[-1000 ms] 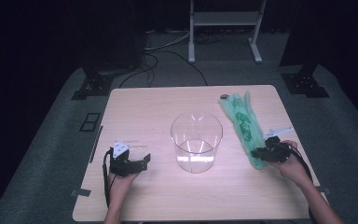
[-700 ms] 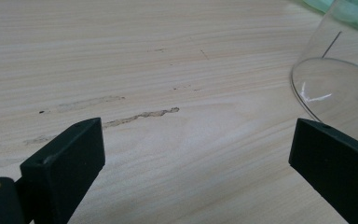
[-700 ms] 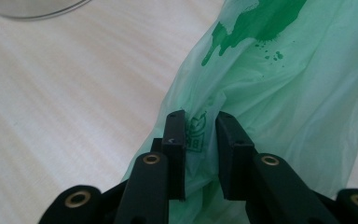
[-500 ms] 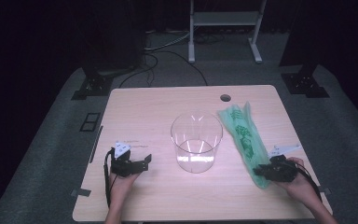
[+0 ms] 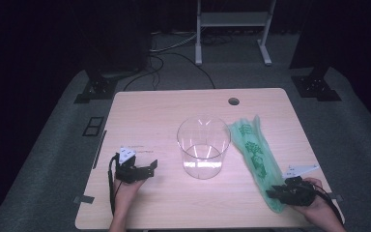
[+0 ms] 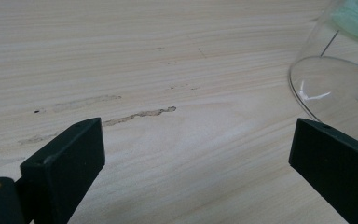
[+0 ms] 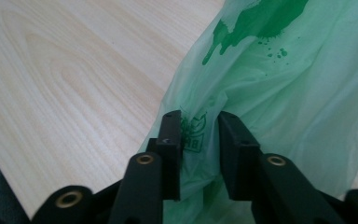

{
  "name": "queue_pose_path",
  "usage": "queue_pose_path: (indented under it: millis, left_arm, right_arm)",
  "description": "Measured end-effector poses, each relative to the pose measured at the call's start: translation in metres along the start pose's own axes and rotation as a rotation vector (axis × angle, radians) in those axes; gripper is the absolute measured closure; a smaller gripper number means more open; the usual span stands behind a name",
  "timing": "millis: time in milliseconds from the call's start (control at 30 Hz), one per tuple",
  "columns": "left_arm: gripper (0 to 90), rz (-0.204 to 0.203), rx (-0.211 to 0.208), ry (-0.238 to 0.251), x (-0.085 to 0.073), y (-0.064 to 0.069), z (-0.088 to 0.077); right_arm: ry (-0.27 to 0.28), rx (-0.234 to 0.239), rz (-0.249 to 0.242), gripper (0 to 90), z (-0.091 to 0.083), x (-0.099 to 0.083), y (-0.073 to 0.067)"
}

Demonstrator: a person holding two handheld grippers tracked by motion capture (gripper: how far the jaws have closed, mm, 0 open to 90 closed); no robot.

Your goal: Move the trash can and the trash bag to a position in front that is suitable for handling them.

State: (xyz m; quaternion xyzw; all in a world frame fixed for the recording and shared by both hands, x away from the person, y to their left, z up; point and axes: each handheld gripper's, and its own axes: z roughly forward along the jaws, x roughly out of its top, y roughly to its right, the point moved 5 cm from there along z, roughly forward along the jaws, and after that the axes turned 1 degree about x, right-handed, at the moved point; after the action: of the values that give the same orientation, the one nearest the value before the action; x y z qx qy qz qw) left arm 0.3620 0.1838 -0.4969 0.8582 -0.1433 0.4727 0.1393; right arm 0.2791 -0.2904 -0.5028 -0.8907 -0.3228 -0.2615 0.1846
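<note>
A long green plastic bag [image 5: 253, 154] lies on the wooden table [image 5: 164, 111], right of a clear round container [image 5: 203, 145]. My right gripper [image 5: 271, 195] is at the bag's near end, by the table's front right edge. In the right gripper view the jaws [image 7: 199, 119] have just been opening; a bunch of the bag [image 7: 284, 70] sits in the gap and is not squeezed. At the front left, my left gripper [image 5: 150, 167] rests wide open, pointing at the container. Between its jaws [image 6: 198, 140] is bare wood, with the container [image 6: 335, 88] off to the right.
A round cable hole [image 5: 233, 101] is in the table's far edge. On the floor behind stand a white metal frame [image 5: 232, 19] and black stand bases [image 5: 96, 89] [image 5: 314, 87]. A scuff mark [image 6: 135, 114] crosses the wood ahead of the left gripper.
My right gripper has moved toward the near edge, dragging the green bag with it and uncovering the cable hole. Its jaws have spread. The left gripper has stayed put.
</note>
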Motion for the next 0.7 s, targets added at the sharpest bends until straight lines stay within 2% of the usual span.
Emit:
queue_pose_path:
  millis: [33, 100, 300, 333, 367, 433, 467, 500, 567, 700]
  left_arm:
    - [2.4, 0.000, 0.000, 0.000, 0.000, 0.000, 0.000]
    - [2.4, -0.002, -0.001, 0.004, 0.000, 0.000, 0.000]
    - [2.4, 0.000, -0.003, 0.004, 0.001, 0.000, -0.001]
    - [2.4, 0.000, -0.003, 0.004, 0.001, 0.000, -0.001]
    - [2.4, -0.005, -0.002, 0.007, 0.001, -0.001, -0.001]
    - [2.4, -0.008, -0.002, 0.008, 0.001, -0.001, -0.002]
    - [2.4, -0.008, -0.002, 0.008, 0.001, -0.001, -0.002]
    - [2.4, -0.008, -0.001, 0.010, 0.001, -0.002, -0.002]
    - [2.4, -0.009, -0.001, 0.011, 0.001, -0.003, -0.002]
    - [2.4, -0.009, -0.003, 0.011, 0.001, -0.003, -0.002]
  right_arm:
    - [0.000, 0.000, 0.000, 68.0, 0.000, 0.000, 0.000]
    - [0.009, 0.012, -0.017, 60.1, -0.006, 0.007, -0.002]
    - [0.059, -0.021, -0.016, 39.0, -0.011, 0.039, 0.009]
    - [0.059, -0.021, -0.016, 39.0, -0.011, 0.039, 0.009]
    - [0.064, -0.032, 0.000, 36.2, -0.010, 0.050, 0.018]
    - [0.073, -0.039, 0.028, 33.6, -0.008, 0.062, 0.028]
    - [0.073, -0.039, 0.028, 33.6, -0.008, 0.062, 0.028]
    - [0.075, -0.039, 0.056, 31.9, -0.006, 0.072, 0.040]
    - [0.080, -0.050, 0.082, 31.4, -0.005, 0.081, 0.051]
    - [0.064, -0.028, 0.145, 28.1, 0.000, 0.095, 0.069]
